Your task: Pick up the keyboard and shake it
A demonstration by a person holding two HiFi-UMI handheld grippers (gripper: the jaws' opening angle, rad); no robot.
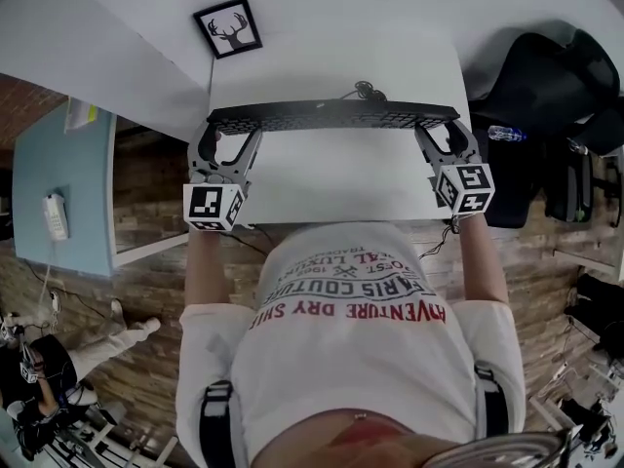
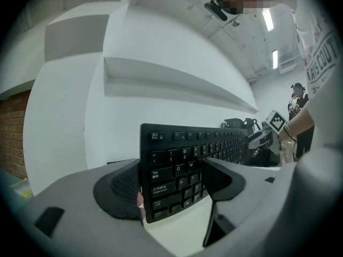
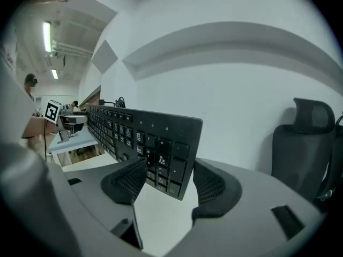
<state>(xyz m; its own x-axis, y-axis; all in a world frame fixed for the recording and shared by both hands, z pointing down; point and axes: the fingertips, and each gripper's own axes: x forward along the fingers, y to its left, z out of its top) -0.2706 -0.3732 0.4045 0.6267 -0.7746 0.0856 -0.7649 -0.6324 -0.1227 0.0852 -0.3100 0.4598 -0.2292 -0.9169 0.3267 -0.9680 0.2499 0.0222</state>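
Note:
A black keyboard (image 1: 331, 115) is up off the white table (image 1: 331, 178), turned on its long edge and spanning between both grippers. My left gripper (image 1: 222, 133) is shut on its left end; in the left gripper view the pads clamp the Tab and Caps Lock corner of the keyboard (image 2: 182, 165), with the left gripper (image 2: 171, 189) around it. My right gripper (image 1: 444, 133) is shut on the right end. In the right gripper view the number-pad end of the keyboard (image 3: 161, 149) sits between the pads of the right gripper (image 3: 169, 181). Its cable (image 1: 366, 91) trails behind.
A framed deer picture (image 1: 228, 27) leans at the table's far left corner. A black office chair (image 1: 556, 96) and a water bottle (image 1: 507, 133) are to the right of the table. A white wall rises close behind. A light blue desk (image 1: 58, 193) stands at left.

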